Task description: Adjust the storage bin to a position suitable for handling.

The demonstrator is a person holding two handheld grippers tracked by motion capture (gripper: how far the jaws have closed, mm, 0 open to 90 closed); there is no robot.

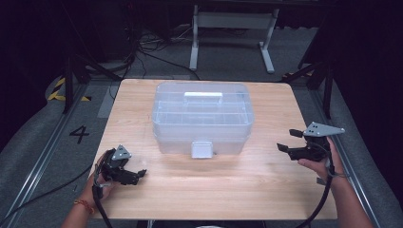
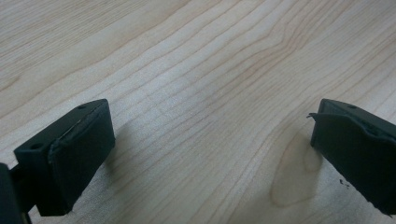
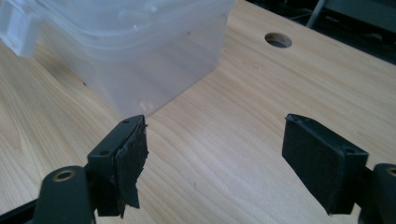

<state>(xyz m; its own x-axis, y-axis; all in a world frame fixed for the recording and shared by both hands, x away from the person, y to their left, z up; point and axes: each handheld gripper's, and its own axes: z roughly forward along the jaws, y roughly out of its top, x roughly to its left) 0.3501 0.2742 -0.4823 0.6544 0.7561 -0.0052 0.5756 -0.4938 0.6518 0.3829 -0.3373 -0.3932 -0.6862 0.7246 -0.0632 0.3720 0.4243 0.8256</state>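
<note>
A clear plastic box (image 1: 202, 118) with a closed lid, a white handle (image 1: 203, 95) on top and a white latch (image 1: 201, 149) on its front stands in the middle of the wooden table (image 1: 228, 190). My left gripper (image 1: 139, 175) lies low at the table's front left, well apart from the box. Its jaws stand open over bare wood (image 2: 205, 140). My right gripper (image 1: 288, 140) hovers above the table to the right of the box and points toward it. It is open with nothing between its jaws (image 3: 215, 149). The box's corner (image 3: 140, 60) lies ahead of it.
A round hole (image 3: 278, 40) is cut in the tabletop beyond the box. A white desk frame (image 1: 233, 33) and cables (image 1: 142, 52) stand on the floor behind the table. Bare wood lies in front of the box and on both sides.
</note>
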